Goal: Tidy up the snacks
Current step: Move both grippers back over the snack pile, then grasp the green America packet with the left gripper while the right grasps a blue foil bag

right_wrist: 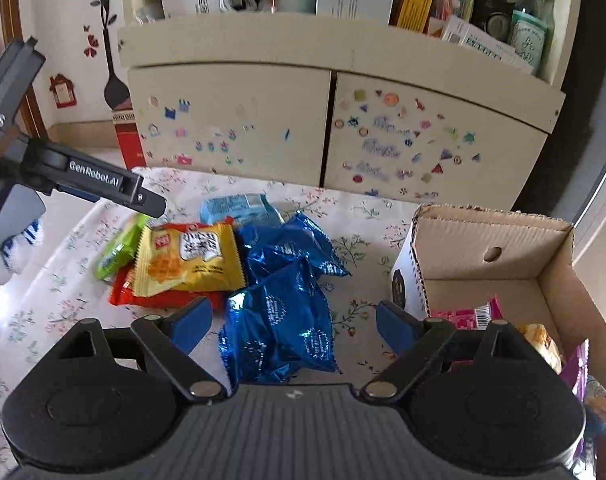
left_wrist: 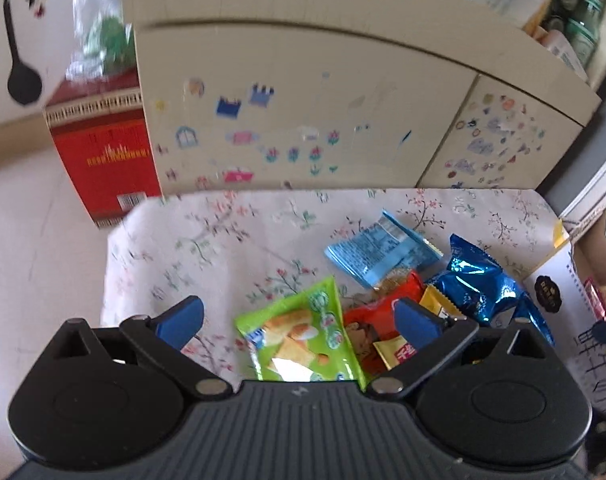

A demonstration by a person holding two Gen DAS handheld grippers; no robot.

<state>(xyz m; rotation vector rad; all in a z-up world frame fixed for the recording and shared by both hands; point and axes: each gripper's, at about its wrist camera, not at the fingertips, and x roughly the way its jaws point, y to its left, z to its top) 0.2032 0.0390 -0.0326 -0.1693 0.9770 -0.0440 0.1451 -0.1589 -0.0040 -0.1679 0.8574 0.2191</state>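
Both grippers, left gripper (left_wrist: 299, 318) and right gripper (right_wrist: 294, 326), jaws apart above snack pile (right_wrist: 223, 264), cardboard box (right_wrist: 543, 264) rightward.

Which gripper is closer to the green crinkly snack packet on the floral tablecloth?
Left. The left gripper hangs open directly over the green crinkly snack packet; the right gripper hangs open over the shiny blue foil packets, farther right.

Both tongs angle downward with jaws spread wide and empty, left tongs (left_wrist: 299, 320) beside right tongs (right_wrist: 293, 326).
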